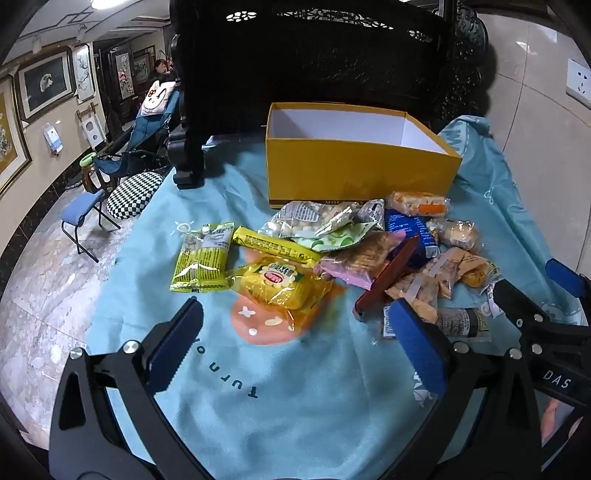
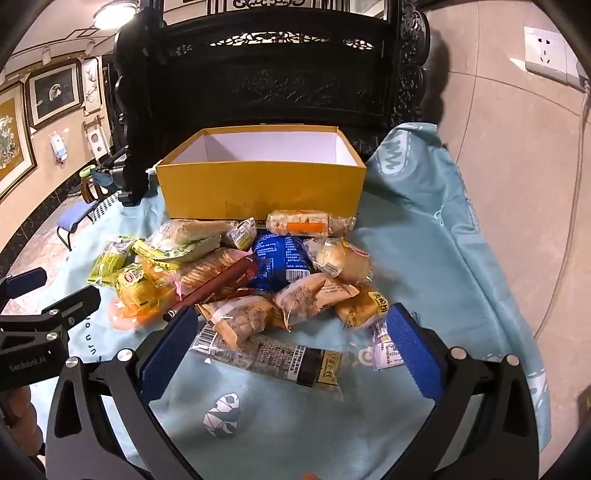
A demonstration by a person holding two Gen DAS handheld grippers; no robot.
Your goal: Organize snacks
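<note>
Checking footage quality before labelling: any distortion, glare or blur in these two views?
Left wrist: fisheye bends the room edges, glare on the orange wrapper, otherwise sharp. Right wrist: same bending, slight blur on the bun packet, ceiling lamp blown out.

A light-blue printed cloth (image 1: 295,387) covers the tabletop; behind stands a carved dark wooden screen (image 2: 273,77), with a wall socket (image 2: 546,55) right.

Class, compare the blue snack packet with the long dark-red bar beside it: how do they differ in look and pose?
The blue packet is wide and puffy with white print; the red bar is slim and flat-sided. The blue packet lies flat in the pile; the red bar lies slanted, propped on other snacks. Both sit unheld on the cloth, touching each other, in front of the yellow box.
</note>
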